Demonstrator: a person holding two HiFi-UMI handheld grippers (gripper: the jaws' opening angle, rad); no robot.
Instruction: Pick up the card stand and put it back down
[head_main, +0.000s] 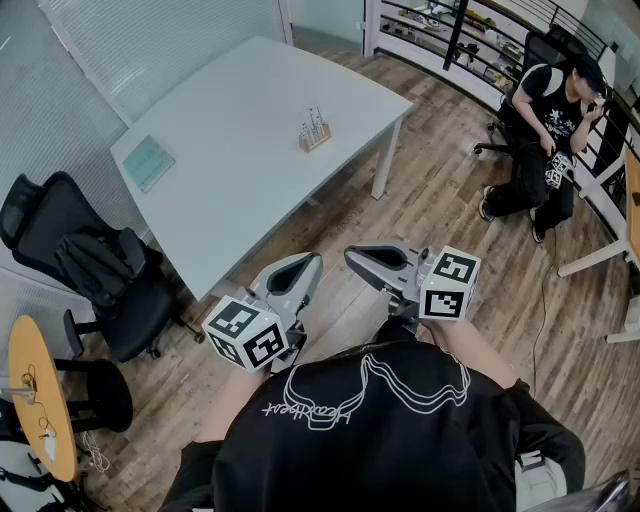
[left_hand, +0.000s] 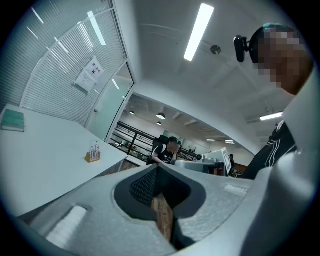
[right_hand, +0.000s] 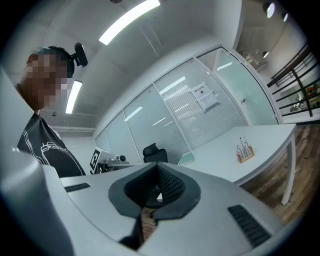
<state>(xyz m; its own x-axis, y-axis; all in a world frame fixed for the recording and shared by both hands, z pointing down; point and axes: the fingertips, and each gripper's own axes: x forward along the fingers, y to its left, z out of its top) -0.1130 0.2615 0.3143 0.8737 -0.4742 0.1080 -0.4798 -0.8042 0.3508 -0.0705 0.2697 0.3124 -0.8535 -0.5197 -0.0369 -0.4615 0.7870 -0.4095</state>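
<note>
While left gripper (head_main: 306, 262) and right gripper (head_main: 354, 257) both sit fully shut, holding nothing, the card stand (head_main: 314, 131) stands well apart on the table (head_main: 230, 170) near its edge. Likely risks — arriving with jaws closed would nudge it over, or off that edge.

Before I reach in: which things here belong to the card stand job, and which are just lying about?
For the job: card stand on the white table; left hand-held gripper and right hand-held gripper, both shut and empty.
Lying about: green book; black office chair; round wooden side table.
</note>
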